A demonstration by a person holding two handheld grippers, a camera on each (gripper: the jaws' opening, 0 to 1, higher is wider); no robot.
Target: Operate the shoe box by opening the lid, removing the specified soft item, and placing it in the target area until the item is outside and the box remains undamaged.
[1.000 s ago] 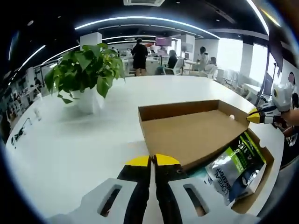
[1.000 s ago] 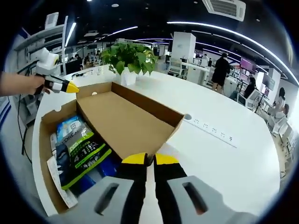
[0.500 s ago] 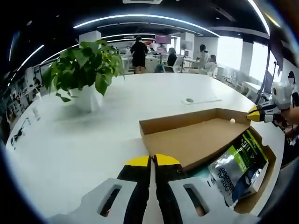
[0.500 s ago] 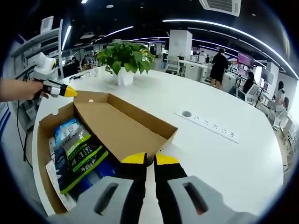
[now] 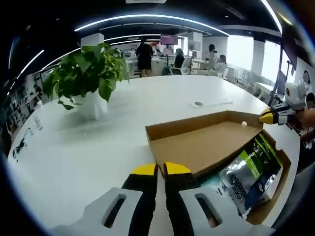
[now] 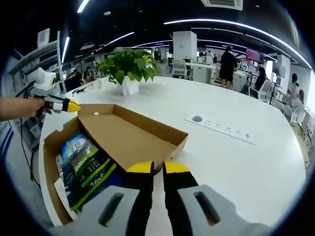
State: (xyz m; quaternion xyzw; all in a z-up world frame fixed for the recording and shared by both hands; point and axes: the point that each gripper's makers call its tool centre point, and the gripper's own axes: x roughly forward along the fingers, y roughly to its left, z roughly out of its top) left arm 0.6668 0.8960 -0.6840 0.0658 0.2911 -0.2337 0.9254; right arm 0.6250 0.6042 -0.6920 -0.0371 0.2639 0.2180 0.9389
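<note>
Now your shoe box [image 5: 269, 206] lies open on the table [image 5: 74, 157], its lid [image 5: 204, 145] folded back at 12 o'clock, soft pouches [image 5: 248, 177] inside. Your left gripper [image 5: 161, 169] and right gripper [image 6: 157, 168] both have jaws closed, each on the lid's edge.

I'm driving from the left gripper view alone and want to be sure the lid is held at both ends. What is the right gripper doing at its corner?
Observer: The right gripper has its jaws closed together on the edge of the lid, by the corner.
Operator: Is there anything in the box besides the green-and-black pouch?
Observer: Yes. A light blue packet lies next to the green-and-black pouch, inside the box.
</note>
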